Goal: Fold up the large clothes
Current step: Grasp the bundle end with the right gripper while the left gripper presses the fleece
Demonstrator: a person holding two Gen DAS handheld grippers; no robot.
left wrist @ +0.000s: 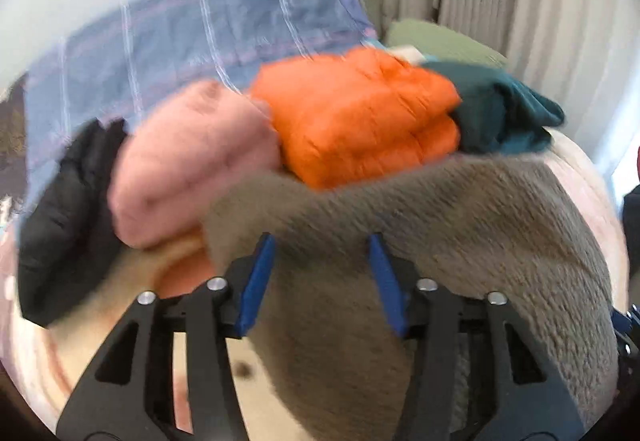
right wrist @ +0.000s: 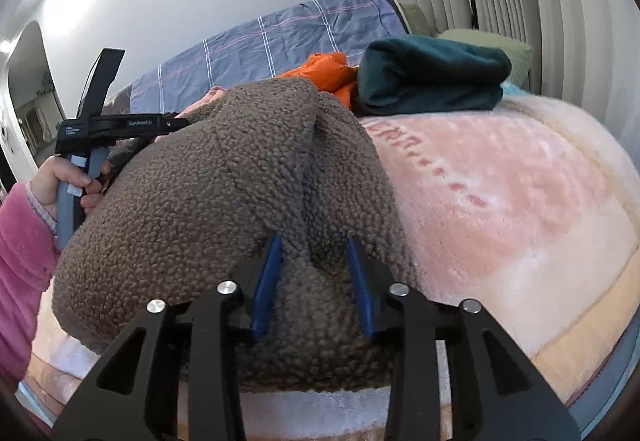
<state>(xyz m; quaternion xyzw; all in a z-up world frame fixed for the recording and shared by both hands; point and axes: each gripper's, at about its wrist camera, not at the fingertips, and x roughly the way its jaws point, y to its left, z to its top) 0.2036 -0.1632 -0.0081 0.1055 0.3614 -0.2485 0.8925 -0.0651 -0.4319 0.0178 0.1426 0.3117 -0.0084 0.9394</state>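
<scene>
A brown fleece [right wrist: 224,201] is bunched up on the pink blanket [right wrist: 500,201] covering the bed. The left gripper [left wrist: 322,253] and right gripper [right wrist: 314,253] are both parted, fleece sitting between the blue pads but not pinched. Folded orange jacket [left wrist: 360,113], pink sweater [left wrist: 188,157] and teal top [right wrist: 432,77] are stacked just behind

**Count on the bed**

Five garments: one brown fleece [right wrist: 208,201], one orange jacket [left wrist: 360,113], one pink sweater [left wrist: 188,157], one teal garment [right wrist: 432,81], one black jacket [left wrist: 68,209]. One pink blanket [right wrist: 500,193], one blue checked sheet [left wrist: 192,29], two green pillows [left wrist: 436,41]. Two grippers [left wrist: 322,281] [right wrist: 314,281].
</scene>
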